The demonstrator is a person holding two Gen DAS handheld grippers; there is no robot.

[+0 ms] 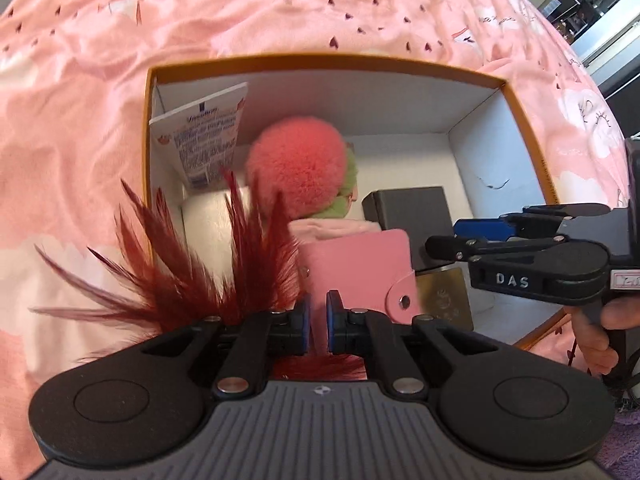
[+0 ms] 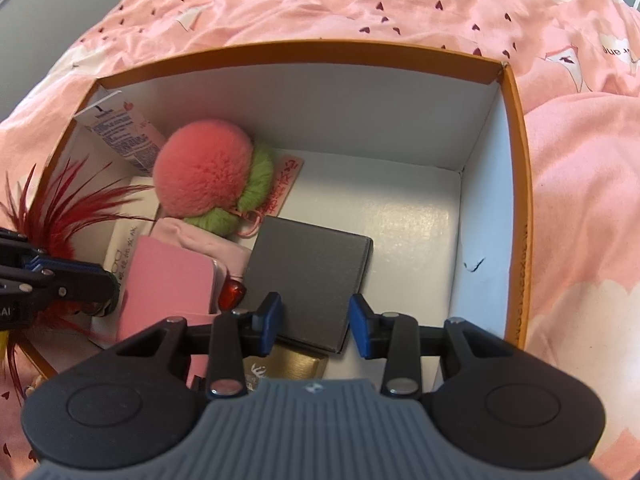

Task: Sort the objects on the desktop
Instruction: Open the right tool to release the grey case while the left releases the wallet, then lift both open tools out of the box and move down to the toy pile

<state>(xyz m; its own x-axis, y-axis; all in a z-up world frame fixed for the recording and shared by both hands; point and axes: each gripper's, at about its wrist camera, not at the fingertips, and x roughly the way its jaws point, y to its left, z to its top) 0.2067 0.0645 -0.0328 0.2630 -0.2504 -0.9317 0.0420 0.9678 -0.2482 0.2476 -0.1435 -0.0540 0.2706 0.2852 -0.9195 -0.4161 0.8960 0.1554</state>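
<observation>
Feather ornament [image 1: 188, 276], dark red, sits pinched in the left tool [image 1: 319, 322], hanging at the near-left corner of the orange-rimmed box [image 1: 320, 60] that rests on the pink bedding [image 1: 80, 100]. Its plumes fan up and away to the left, half over the box rim and half over the bedding, so its long axis slants outward from the box rather than down into it. The coming move turns on that: the box floor lies to the right and farther in from the ornament, and the left tool is the nearer one to the free space along the left wall.

Inside, the pink pompom [image 1: 296, 160] fills the far left, the grey case [image 1: 412, 216] sits mid-floor, and the pink wallet [image 1: 360, 272] lies directly ahead of the left tool's pressed-together pads. The right tool [image 2: 316, 318] hovers spread over the grey case, its pads touching nothing, beside the bare right half of the floor.
</observation>
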